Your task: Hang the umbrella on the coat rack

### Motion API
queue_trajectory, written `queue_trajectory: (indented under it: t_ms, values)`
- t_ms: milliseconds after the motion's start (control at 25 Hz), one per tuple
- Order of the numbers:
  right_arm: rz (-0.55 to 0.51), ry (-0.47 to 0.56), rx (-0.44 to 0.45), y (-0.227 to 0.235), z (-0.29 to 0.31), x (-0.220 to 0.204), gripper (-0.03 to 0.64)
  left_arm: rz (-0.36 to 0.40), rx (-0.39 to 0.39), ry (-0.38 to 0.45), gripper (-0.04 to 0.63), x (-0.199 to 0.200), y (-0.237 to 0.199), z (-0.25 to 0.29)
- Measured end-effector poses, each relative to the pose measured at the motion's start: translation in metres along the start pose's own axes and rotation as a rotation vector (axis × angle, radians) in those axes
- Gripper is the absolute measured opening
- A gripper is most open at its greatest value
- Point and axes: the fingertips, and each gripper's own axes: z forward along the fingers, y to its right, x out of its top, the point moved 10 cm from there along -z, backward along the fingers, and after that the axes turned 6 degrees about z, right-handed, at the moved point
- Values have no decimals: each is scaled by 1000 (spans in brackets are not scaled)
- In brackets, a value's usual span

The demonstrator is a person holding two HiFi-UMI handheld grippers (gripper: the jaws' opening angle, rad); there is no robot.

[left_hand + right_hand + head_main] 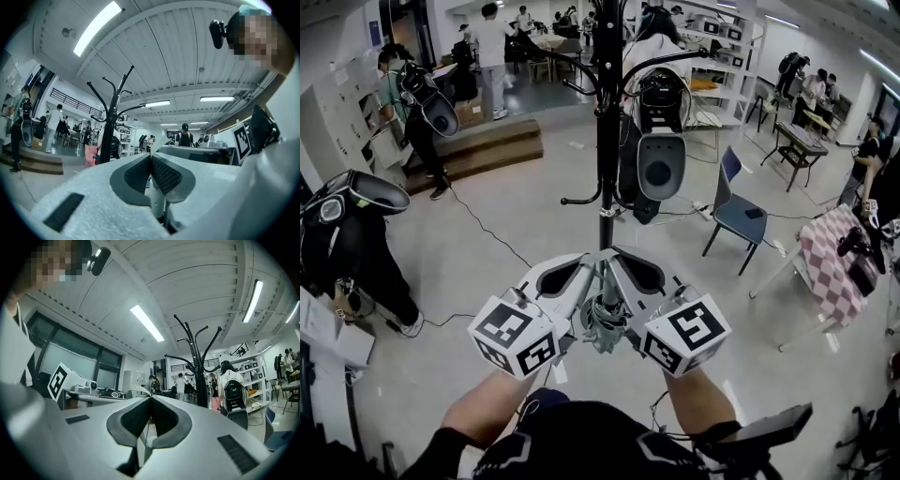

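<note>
Left gripper (581, 267) and right gripper (628, 264) point upward just below the camera, their tips almost touching. The folded grey umbrella (605, 323) hangs between them. Each claw is pinched fully together, seemingly on the umbrella's thin strap, and a pale strip shows under the right one's pads. The black rack (607, 141) stands just beyond, with its hooks higher than both grippers.

We lose most of the umbrella (604, 326) behind the left claw (581, 267) and right claw (628, 262) at lower centre; the upper edge crops the coat rack (608, 122).
</note>
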Motion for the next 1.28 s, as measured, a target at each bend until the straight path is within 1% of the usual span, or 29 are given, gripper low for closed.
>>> queue_trajectory:
  t_ms: [240,600,920,1120,1280]
  values:
    - [3,6,-4,17,9,5,9,-6,-8,-5,11,5,-11,17]
    - [-18,15,-41,40,49,23,8,-14,-36,46,11,18,-53,42]
    - [-68,33,-68,57,93,45,8,6,-95,88,11,40,-101,70]
    - [-95,57,-94,70,116,56,9,28,-141,124,11,53,-125,89]
    - [-116,71,-123,81,132,63,8,58,-181,135,11,60,-141,104]
